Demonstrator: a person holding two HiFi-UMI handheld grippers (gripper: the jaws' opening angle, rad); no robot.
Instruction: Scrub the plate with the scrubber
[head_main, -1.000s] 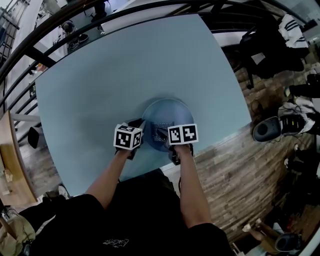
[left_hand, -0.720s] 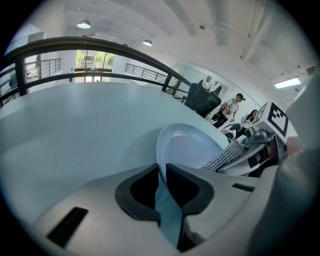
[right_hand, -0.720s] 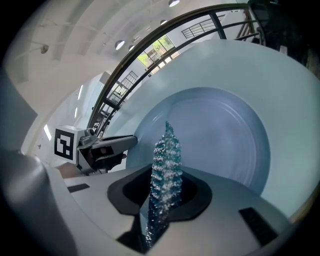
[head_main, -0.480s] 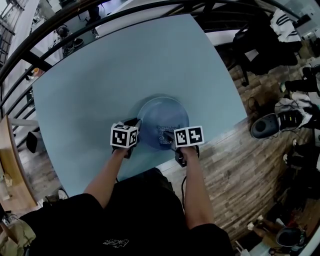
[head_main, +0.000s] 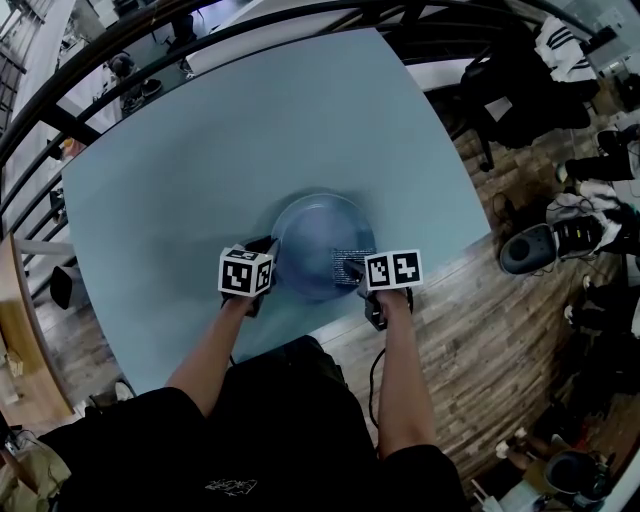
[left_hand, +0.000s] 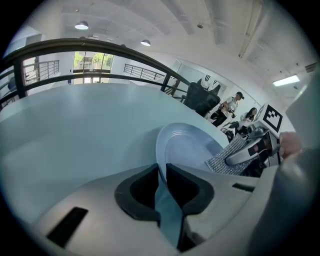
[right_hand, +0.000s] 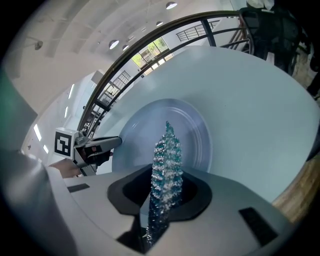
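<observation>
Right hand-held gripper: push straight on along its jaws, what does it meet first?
The pale blue round plate. The right hand-held gripper points its glittery teal mesh scrubber at the plate's middle, so the scrubber would press in first, unless it touches now. Depth is unclear.

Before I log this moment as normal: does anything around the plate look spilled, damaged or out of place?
Nothing stands out. The plate shows no crack, and nothing is spilled on the table. The left gripper is shut on its rim, and the right gripper is shut on the scrubber.
</observation>
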